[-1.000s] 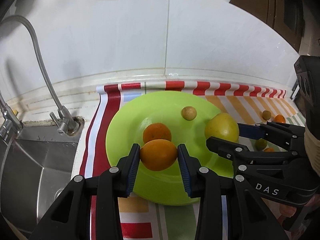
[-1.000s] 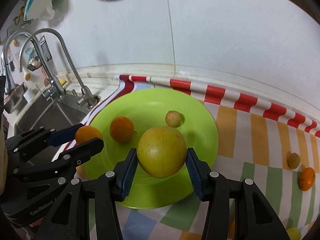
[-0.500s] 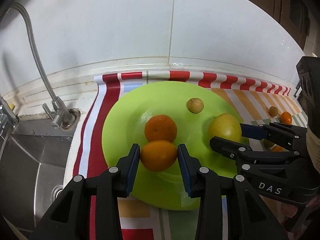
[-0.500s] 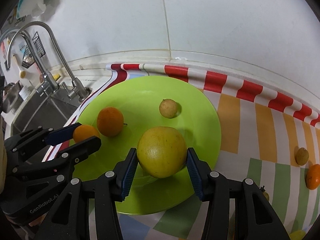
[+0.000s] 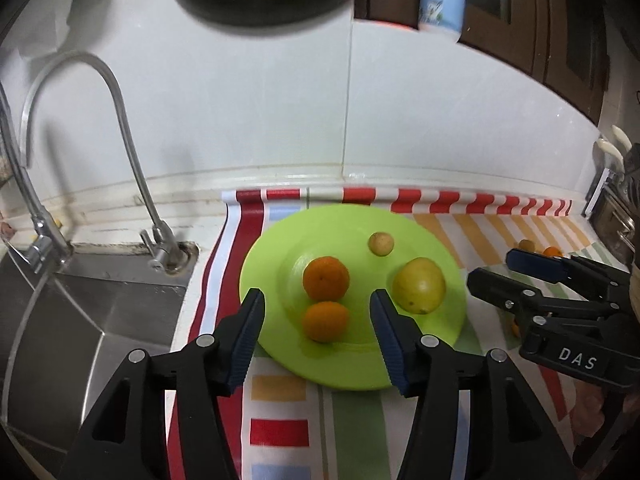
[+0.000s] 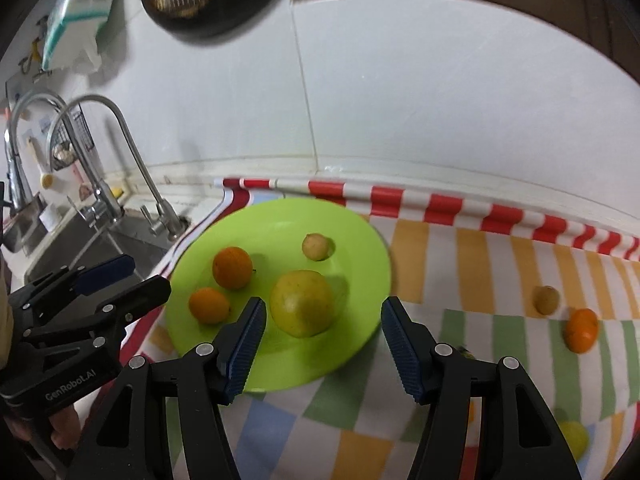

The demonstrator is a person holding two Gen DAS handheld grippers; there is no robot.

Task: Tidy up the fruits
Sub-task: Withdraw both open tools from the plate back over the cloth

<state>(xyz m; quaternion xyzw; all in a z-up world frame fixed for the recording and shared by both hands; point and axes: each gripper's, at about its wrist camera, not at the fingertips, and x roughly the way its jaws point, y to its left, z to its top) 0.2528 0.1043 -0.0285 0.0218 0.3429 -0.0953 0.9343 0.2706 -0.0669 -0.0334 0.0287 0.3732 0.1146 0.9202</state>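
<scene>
Plate (image 5: 272,240) holds two oranges (image 5: 325,282), a pear (image 5: 419,291) lying stem end toward the near rim, and a small fruit (image 5: 381,243). Both grippers' fingers (image 5: 251,336) are spread wide, empty.

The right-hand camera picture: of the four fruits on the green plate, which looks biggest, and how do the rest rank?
1. The yellow fruit, clearly largest.
2. The rear orange.
3. The front orange, only slightly smaller, so nearly a tie.
4. The small tan fruit, though it lies farthest back on the green plate.
</scene>
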